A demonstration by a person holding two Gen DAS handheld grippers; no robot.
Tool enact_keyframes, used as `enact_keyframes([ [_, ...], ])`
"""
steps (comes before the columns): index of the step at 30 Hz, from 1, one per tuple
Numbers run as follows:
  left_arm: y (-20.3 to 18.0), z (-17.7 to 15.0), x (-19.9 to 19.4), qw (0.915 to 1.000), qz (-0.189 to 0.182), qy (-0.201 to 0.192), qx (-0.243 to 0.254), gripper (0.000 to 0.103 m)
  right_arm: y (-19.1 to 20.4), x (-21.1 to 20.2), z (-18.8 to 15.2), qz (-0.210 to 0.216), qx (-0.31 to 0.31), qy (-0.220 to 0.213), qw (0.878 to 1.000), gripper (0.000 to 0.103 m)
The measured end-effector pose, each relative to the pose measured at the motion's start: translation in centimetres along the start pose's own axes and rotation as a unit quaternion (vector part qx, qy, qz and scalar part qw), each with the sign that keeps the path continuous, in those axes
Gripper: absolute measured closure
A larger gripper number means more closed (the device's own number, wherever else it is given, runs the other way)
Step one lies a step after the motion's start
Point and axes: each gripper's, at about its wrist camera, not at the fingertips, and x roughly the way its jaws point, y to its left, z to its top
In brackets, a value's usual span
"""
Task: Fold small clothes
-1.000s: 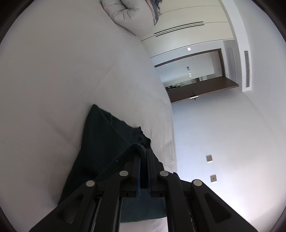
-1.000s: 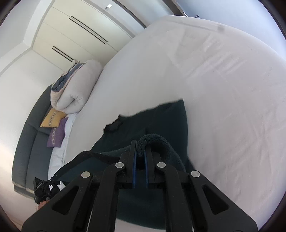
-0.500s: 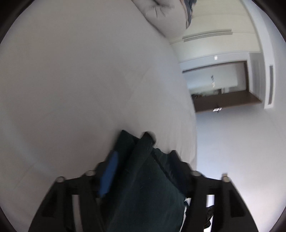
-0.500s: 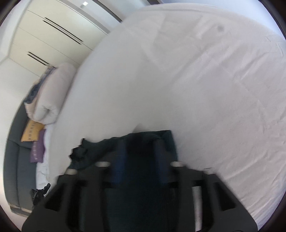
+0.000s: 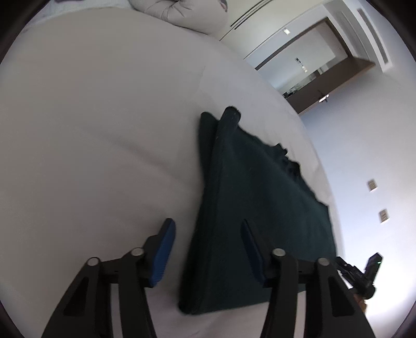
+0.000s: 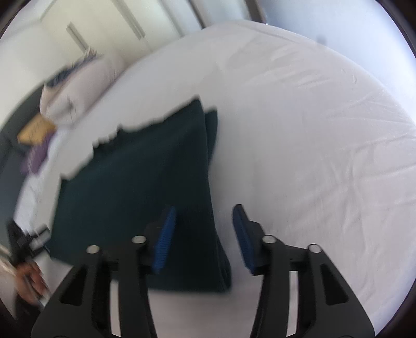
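A dark green garment (image 5: 260,202) lies folded flat on the white bed (image 5: 91,130). In the left wrist view my left gripper (image 5: 208,228) is open over the garment's left edge, holding nothing. In the right wrist view the same garment (image 6: 135,192) lies flat, blurred by motion. My right gripper (image 6: 204,215) is open over the garment's right edge, holding nothing. Both grippers have blue pads (image 5: 162,253) on black fingers.
A rolled white duvet (image 5: 182,13) lies at the far end of the bed. A dark sofa with yellow and purple cushions (image 6: 33,130) stands beyond the bed. A doorway (image 5: 312,67) and white wardrobes are further off. The other gripper shows at the right edge (image 5: 364,275).
Both grippers were shut on the garment's edge one second ago and have opened and let it go. The garment now lies folded flat on the bed.
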Motion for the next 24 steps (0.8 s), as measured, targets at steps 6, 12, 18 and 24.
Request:
enact_keyframes([
  [6,0.6,-2.1,-1.9,0.9987,0.032,-0.016,0.036,0.059,-0.4,0.4,-2.3,-0.009,-0.005,-0.008,1.0,0.068],
  [12,-0.3,-2.5,-1.8,0.9967,0.043,-0.017,0.066,0.043,-0.3,0.8,-3.3,0.012,0.007,0.0,1.0,0.068],
  [18,-0.9,-2.4,-1.0,0.9951,0.055,0.001,0.082,0.081,-1.1,-0.8,-4.0,0.026,0.016,0.0,1.0,0.071],
  [24,-2.6,-3.0,-0.8,0.9871,0.099,-0.009,0.125,0.091,-1.2,-2.3,-4.8,0.004,-0.003,-0.011,1.0,0.091],
])
